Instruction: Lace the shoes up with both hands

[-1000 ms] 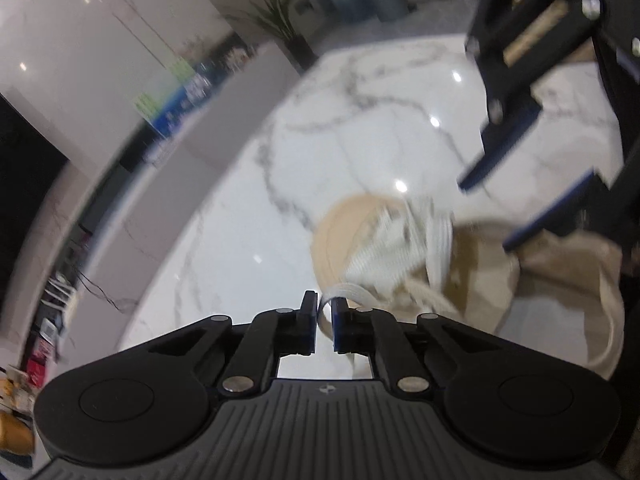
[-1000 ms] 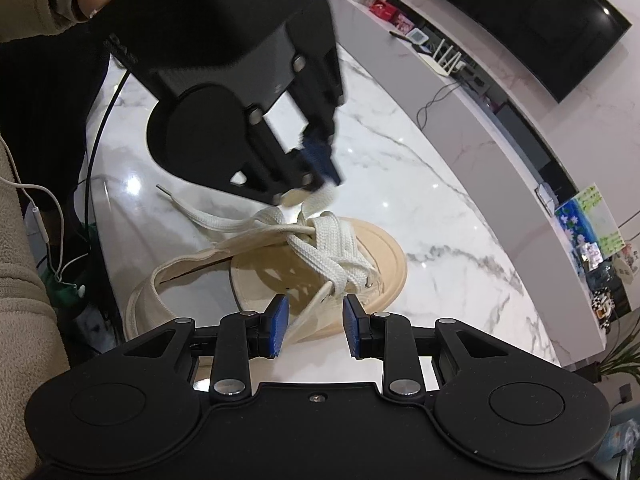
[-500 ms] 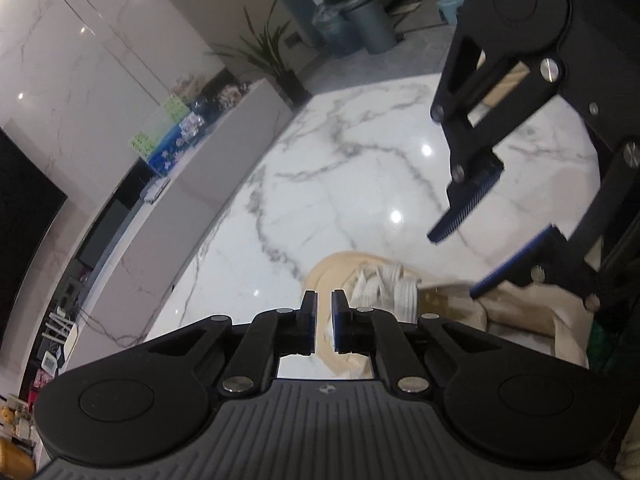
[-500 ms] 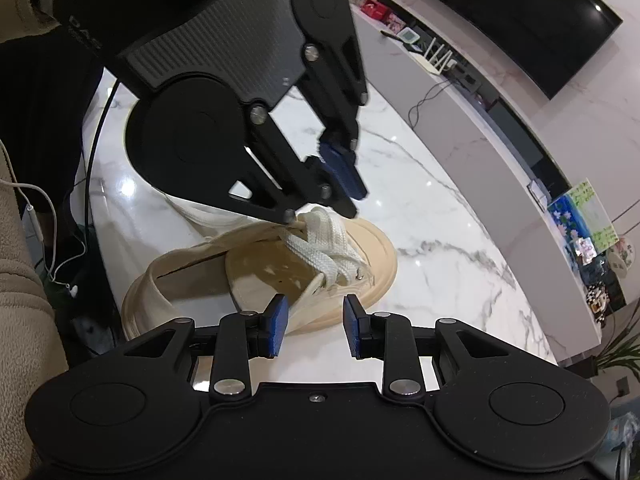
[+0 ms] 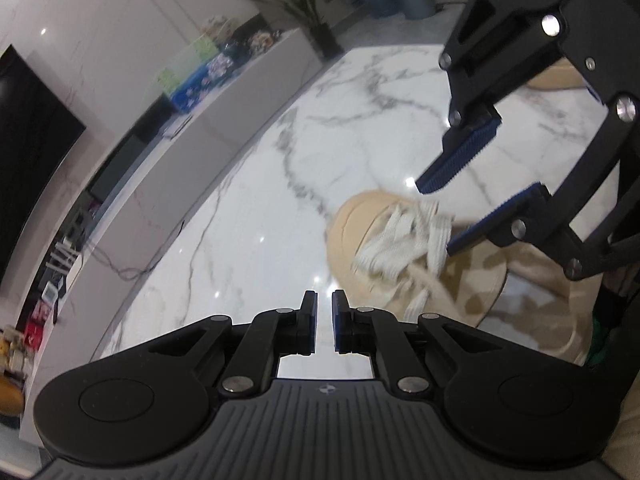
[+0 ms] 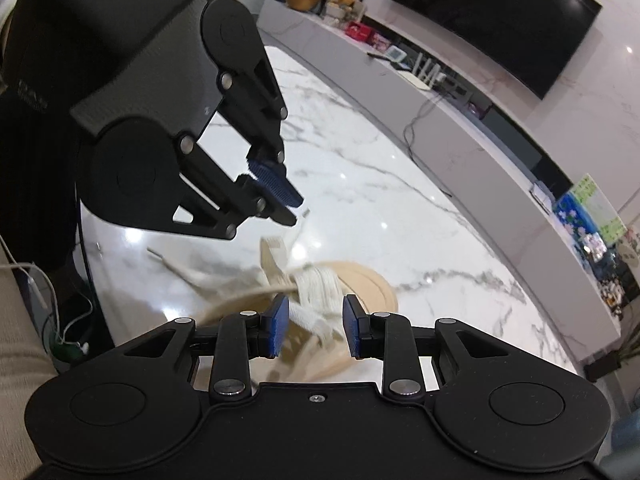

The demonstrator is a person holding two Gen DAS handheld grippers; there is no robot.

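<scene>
A beige canvas shoe point(image 5: 356, 240) point(image 6: 376, 288) lies on the white marble table point(image 5: 260, 220), its cream flat laces point(image 5: 404, 240) point(image 6: 320, 284) crossed over the tongue. My left gripper point(image 5: 325, 308) point(image 6: 294, 210) hovers up and to the left of the shoe, jaws nearly together. In the right wrist view a blurred lace strand point(image 6: 274, 250) rises from the shoe to its fingertips, with a white end poking out. My right gripper point(image 6: 314, 326) point(image 5: 434, 219) stands open just over the laced part. Its pads sit either side of the laces without pressing on them.
A long grey counter point(image 6: 460, 120) point(image 5: 200, 132) with small items runs past the table's far edge, under a dark screen point(image 6: 492, 12). A person's beige sleeve point(image 6: 20, 352) and a thin white cable point(image 6: 40, 292) are at the left, by the table's near edge.
My left gripper has risen away from the shoe, drawing the lace strand up. The right gripper has come in closer over the laces, jaws at the same width.
</scene>
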